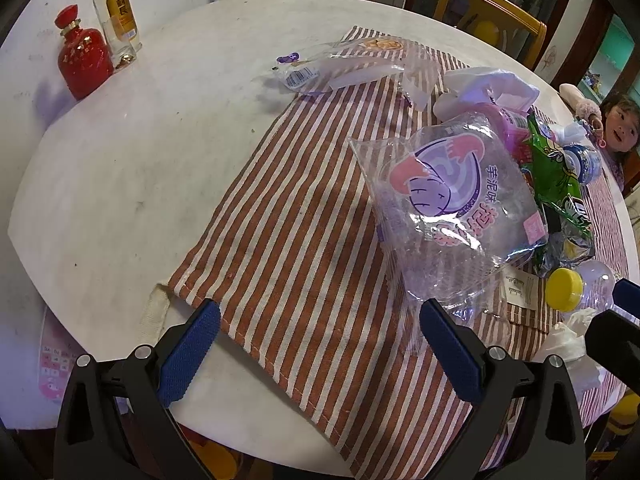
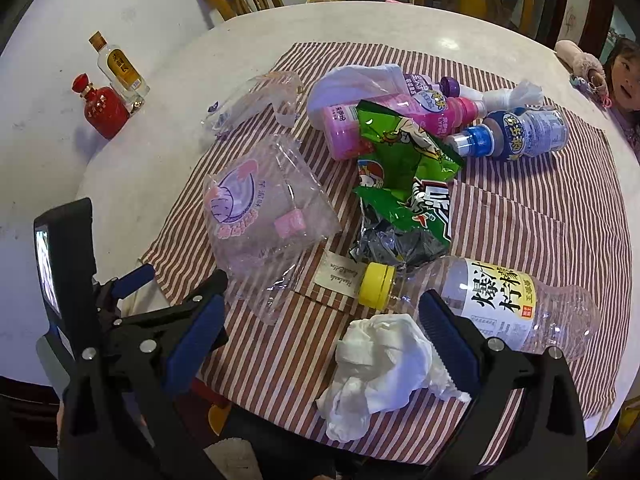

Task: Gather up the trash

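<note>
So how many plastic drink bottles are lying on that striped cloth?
4: a clear yellow-capped bottle nearest, a pink bottle mid-cloth, a blue-capped bottle beside it, a purple-capped bottle behind. Wrappers may hide more.

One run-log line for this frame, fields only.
phase: approach | left gripper: open, empty, over striped cloth | right gripper: open, around tissue | clear bag, bottles: uncollected

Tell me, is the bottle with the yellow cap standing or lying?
Lying: the clear bottle rests on its side on the striped cloth, yellow cap pointing left.
</note>
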